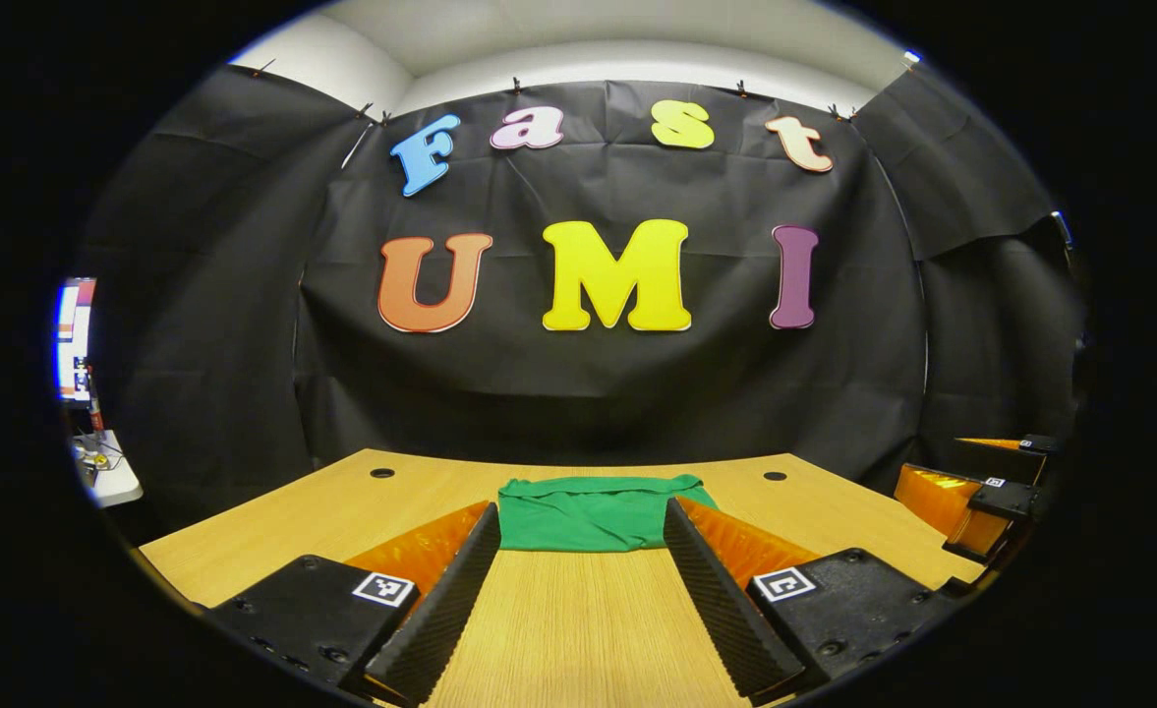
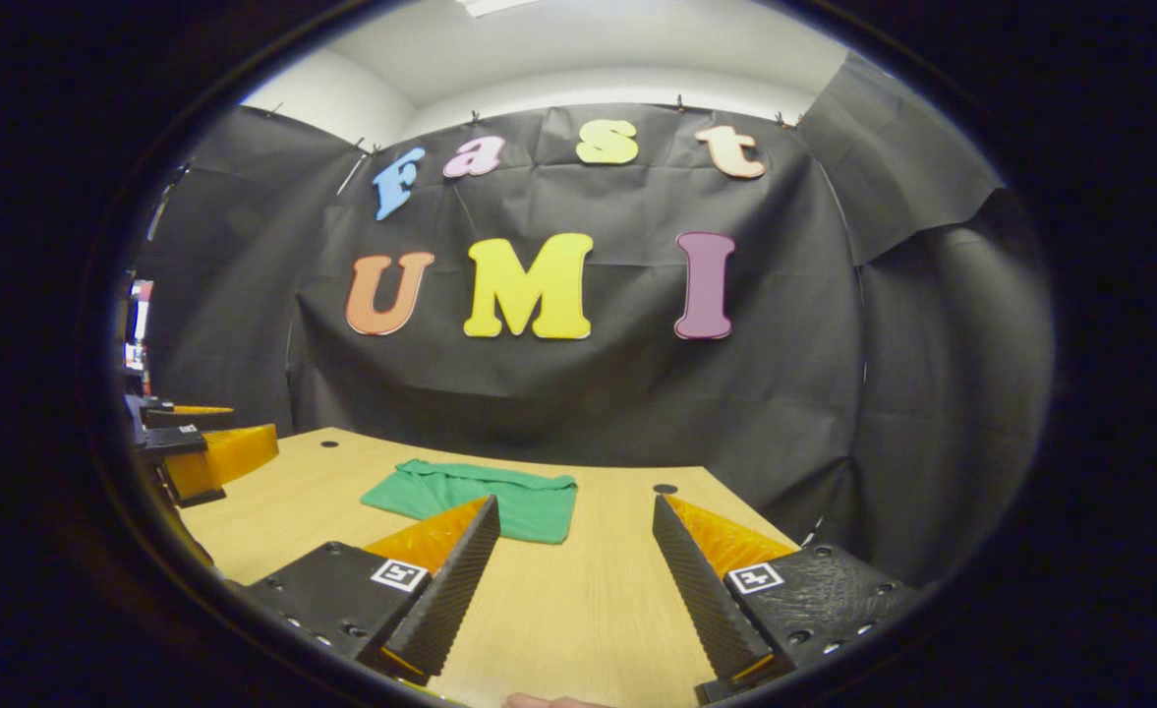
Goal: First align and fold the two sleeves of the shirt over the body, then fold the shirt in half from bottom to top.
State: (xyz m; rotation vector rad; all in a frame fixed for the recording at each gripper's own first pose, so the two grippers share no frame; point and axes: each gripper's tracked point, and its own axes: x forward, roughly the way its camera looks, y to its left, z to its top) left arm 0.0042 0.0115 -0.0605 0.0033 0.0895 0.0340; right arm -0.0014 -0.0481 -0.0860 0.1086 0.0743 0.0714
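The shirt lies folded into a compact rectangle on the table, near its far edge. The left gripper and right gripper both hover above the near edge, fingers spread apart, gripping nothing.

Left gripper: fingers spread wide, nothing between them, level, pointing forward. Right gripper: fingers likewise apart, gripping nothing. Each gripper shows at the other's side, well apart from it.
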